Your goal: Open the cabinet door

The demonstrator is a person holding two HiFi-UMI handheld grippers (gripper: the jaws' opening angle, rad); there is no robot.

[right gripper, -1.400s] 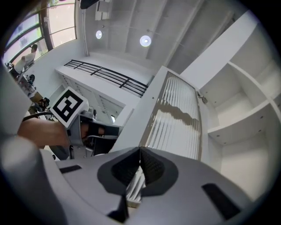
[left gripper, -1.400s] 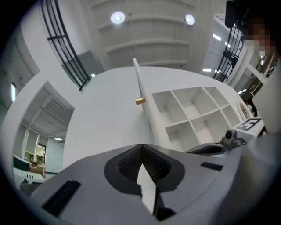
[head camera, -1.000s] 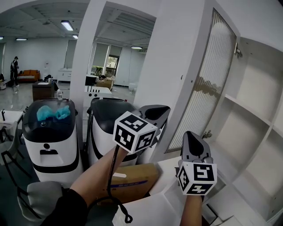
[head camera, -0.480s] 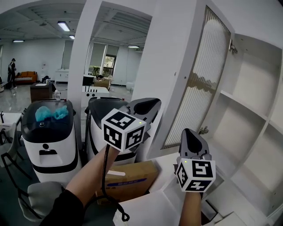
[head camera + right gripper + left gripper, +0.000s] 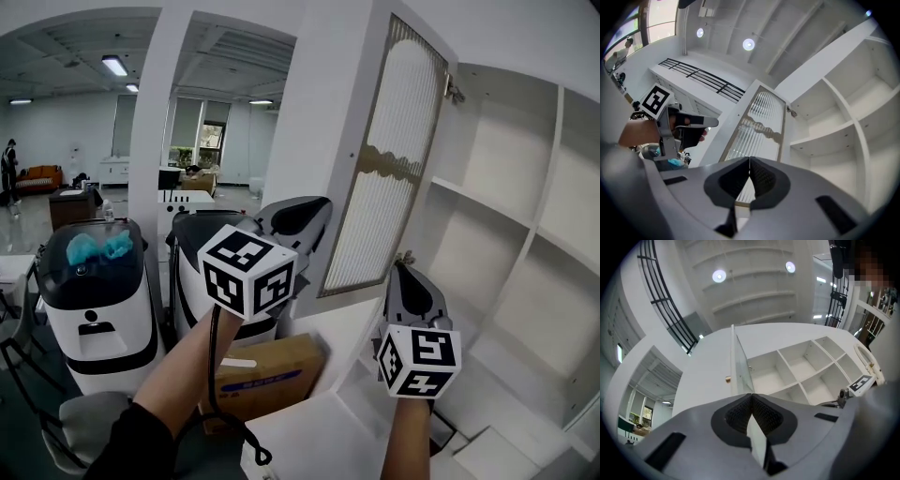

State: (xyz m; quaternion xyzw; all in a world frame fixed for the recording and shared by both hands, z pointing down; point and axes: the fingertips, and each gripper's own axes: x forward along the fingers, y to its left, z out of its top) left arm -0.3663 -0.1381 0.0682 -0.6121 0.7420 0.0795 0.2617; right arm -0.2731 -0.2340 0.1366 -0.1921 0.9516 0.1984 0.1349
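The white cabinet door [image 5: 384, 159], with a ribbed glass panel, stands swung out from the cabinet. Behind it are bare white shelves [image 5: 487, 216]. My left gripper [image 5: 317, 212] is shut with nothing in it. It points up at the door's outer face near the free edge, and that edge [image 5: 737, 364] rises straight above its closed tips [image 5: 751, 395]. My right gripper [image 5: 405, 277] is also shut and holds nothing. It sits below the door's lower corner on the hinge side and looks up at the glass panel [image 5: 757, 124]. The left gripper [image 5: 701, 123] shows at that view's left.
Two white machines with dark domed tops [image 5: 94, 281] stand to the left, beyond a white column [image 5: 155, 141]. A cardboard box [image 5: 267, 375] lies on the floor under my left arm. A white panel [image 5: 309, 422] sits low between the arms. A person [image 5: 9, 155] stands far off.
Both grippers have risen a little and moved along with the view, still shut. More of the open shelves now shows on the right.
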